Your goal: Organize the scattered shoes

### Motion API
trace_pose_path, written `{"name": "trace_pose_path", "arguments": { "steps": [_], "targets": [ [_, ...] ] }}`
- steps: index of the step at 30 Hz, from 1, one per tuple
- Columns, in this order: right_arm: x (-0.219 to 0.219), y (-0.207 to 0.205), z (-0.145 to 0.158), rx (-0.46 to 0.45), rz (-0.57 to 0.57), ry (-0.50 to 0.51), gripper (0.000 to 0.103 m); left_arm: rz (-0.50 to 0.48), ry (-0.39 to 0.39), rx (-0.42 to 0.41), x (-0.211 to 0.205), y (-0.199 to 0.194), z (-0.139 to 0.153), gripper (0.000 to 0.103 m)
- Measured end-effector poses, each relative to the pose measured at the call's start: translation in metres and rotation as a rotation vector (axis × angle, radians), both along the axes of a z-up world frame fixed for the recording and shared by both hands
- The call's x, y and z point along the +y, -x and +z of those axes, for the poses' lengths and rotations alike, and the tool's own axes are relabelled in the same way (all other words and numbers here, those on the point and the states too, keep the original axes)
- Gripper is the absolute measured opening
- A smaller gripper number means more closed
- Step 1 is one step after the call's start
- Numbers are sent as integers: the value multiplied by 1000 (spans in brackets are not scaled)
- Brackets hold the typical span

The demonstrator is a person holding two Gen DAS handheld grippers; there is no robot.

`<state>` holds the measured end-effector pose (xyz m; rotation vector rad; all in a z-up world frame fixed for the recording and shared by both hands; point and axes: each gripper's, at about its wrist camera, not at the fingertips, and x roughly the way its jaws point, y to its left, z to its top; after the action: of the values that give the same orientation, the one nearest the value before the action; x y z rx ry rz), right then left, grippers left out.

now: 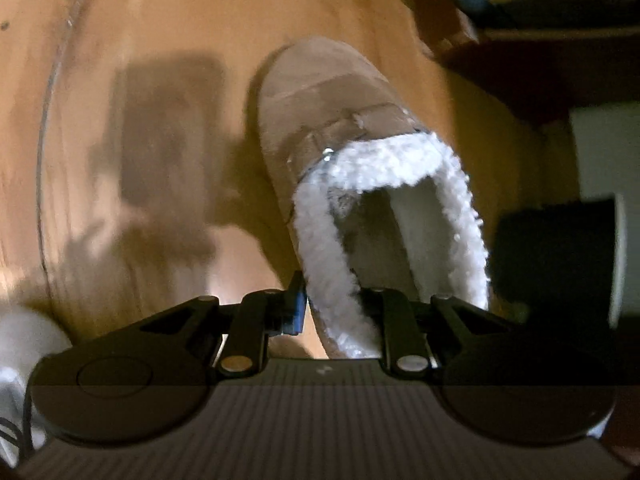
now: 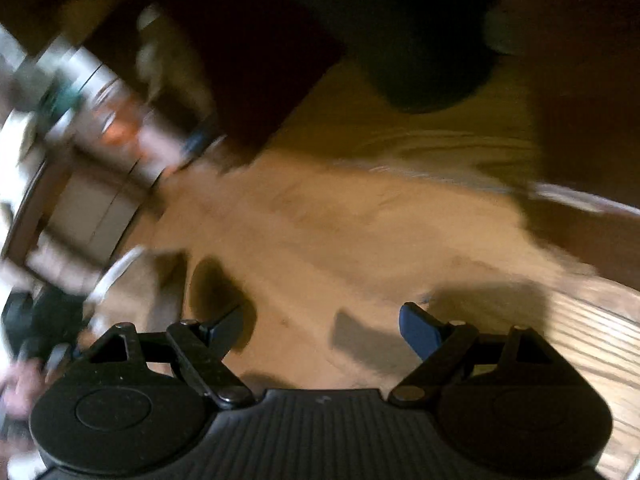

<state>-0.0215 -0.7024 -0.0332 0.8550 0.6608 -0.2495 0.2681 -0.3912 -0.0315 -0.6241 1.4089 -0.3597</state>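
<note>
- The left gripper (image 1: pixel 334 312) has its fingers clamped on the fleece collar of the tan slipper (image 1: pixel 332 120), at the collar's left wall near the heel.
- The slipper's long axis runs straight away from the fingers, toe far and tipped down toward the wooden floor (image 1: pixel 160 20); it looks lifted, though blur leaves that unsure.
- A dark shelf unit (image 1: pixel 540 68) lies beyond the toe to the right, a likely place for it.
- The right gripper (image 2: pixel 322 332) hangs over bare floor, fingers wide apart, holding nothing, so the left hand is the nearer one.
</note>
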Motion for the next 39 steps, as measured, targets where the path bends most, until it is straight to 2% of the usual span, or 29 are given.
{"name": "trace_pose_path", "arguments": {
  "steps": [6,8,9,10,12,16,20,24,27,29,31,34,35,39],
  "targets": [
    [-16,13,2,-43,-84,-3,86,-162,26,5,-64,43,17,20],
    [-17,14,2,-37,-89,8,86,-220,-6,27,-80,59,19,30],
    [-17,15,2,-31,-87,22,86,-281,-49,33,-93,68,21,42],
    [-16,15,2,-27,-85,33,86,-334,-81,28,-103,75,24,50],
    [-14,12,1,-16,-80,63,86,-399,-89,-1,-109,86,33,52],
    [-4,0,2,-7,-17,119,86,-460,-98,-69,-94,96,48,64],
    [11,-14,9,15,40,283,85,-485,-152,-122,-71,101,54,64],
    [20,-20,9,59,90,366,77,-492,-182,-141,-43,109,59,69],
    [42,-30,0,89,279,549,76,-552,-246,-169,-40,120,61,75],
    [54,-34,-9,115,375,651,67,-587,-285,-196,-38,127,61,83],
    [63,-37,-21,141,444,746,63,-630,-339,-226,-32,137,56,84],
    [55,-39,-17,72,439,685,57,-652,-325,-231,-32,141,51,84],
    [54,-40,-15,54,444,695,57,-653,-312,-222,-33,140,48,84],
    [63,-55,-19,82,518,856,57,-634,-285,-186,-35,135,46,85]
  ]
}}
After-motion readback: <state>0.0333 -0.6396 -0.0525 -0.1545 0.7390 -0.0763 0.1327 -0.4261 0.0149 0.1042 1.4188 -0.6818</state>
